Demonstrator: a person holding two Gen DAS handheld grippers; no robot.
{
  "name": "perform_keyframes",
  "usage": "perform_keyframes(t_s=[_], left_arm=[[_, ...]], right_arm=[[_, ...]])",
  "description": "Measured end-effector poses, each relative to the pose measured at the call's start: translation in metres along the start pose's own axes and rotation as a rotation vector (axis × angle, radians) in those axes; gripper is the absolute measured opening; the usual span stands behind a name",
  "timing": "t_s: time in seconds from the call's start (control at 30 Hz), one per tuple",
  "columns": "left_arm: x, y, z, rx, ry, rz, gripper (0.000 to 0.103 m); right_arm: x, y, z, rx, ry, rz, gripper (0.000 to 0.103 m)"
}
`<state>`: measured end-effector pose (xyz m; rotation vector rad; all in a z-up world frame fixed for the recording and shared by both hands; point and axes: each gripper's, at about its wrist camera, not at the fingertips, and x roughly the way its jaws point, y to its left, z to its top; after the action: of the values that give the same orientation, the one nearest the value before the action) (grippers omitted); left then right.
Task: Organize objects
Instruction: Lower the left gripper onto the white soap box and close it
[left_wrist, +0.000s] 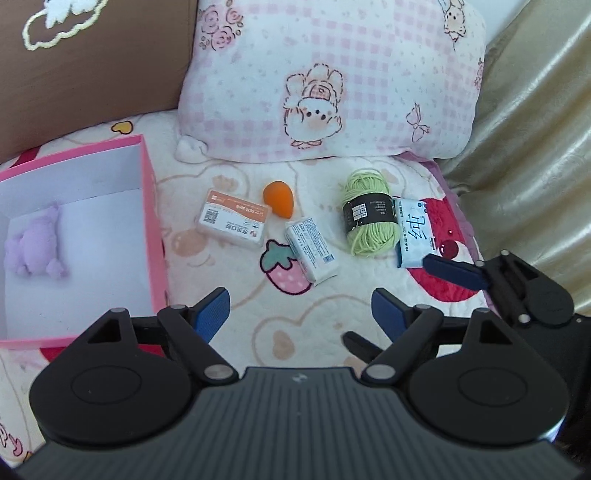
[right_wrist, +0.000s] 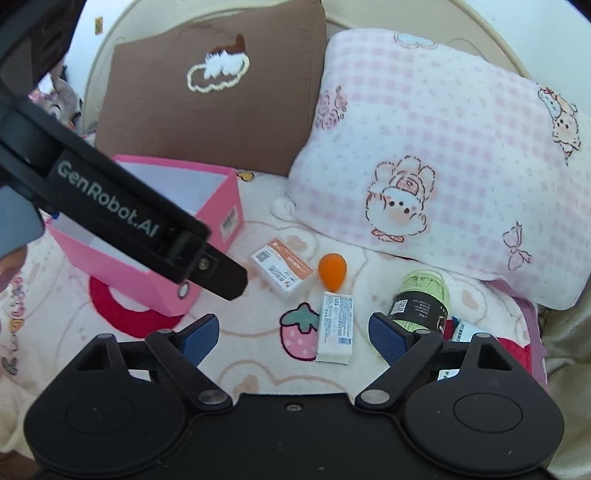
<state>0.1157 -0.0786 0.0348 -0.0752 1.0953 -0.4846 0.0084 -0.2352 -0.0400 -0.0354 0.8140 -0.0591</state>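
Resting: fuzzy green yarn skein (left_wrist: 369, 214)

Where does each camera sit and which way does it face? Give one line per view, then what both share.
Left wrist: sits on the left gripper, angled down at the blanket and into the pink box holding a purple plush; its own open jaws show, with the right gripper at right.
Right wrist: sits on the right gripper, angled down at the blanket; its own open jaws show, with the left gripper's body crossing at left.
Shared: box, orange sponge, green yarn, checked pillow.
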Motion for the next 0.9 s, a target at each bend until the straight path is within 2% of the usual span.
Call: perform_keyframes(t_s=[0.07,0.17,0.4,0.47,0.63,0.73,0.9], left_arm=[[0.010,0.000,0.001,-0.008,0.005,-0.012,0.083],[0.026,0.005,0.001,-0.031,0.015,-0.069,0.083],[0.064,0.001,-0.001,0.001,-0.005,-0.043,0.083],[0.076,0.001,0.000,0.011,-0.022,-0.032,0.083],[0.109,0.002,0.005,0.052,-0.014,-0.009,0.083],[0.129,0.009,0.008,0.036,0.043,-0.055,0.083],[0.153,0.015,0.008,0.010,0.034,-0.071,0.081]], right_arm=[[0.011,0.001,0.001,0.020,0.017,-0.018,0.091],[0.025,-0.001,-0.002,0.043,0.041,-0.001,0.091],[0.062,-0.015,-0.022,0.179,0.037,0.090,0.090],[0.071,-0.013,-0.025,0.158,0.057,0.098,0.090],[0.091,-0.022,-0.026,0.219,0.076,0.061,0.090],[0.106,-0.026,-0.028,0.229,0.109,0.016,0.090],[0.122,-0.031,-0.030,0.202,0.116,-0.011,0.089]])
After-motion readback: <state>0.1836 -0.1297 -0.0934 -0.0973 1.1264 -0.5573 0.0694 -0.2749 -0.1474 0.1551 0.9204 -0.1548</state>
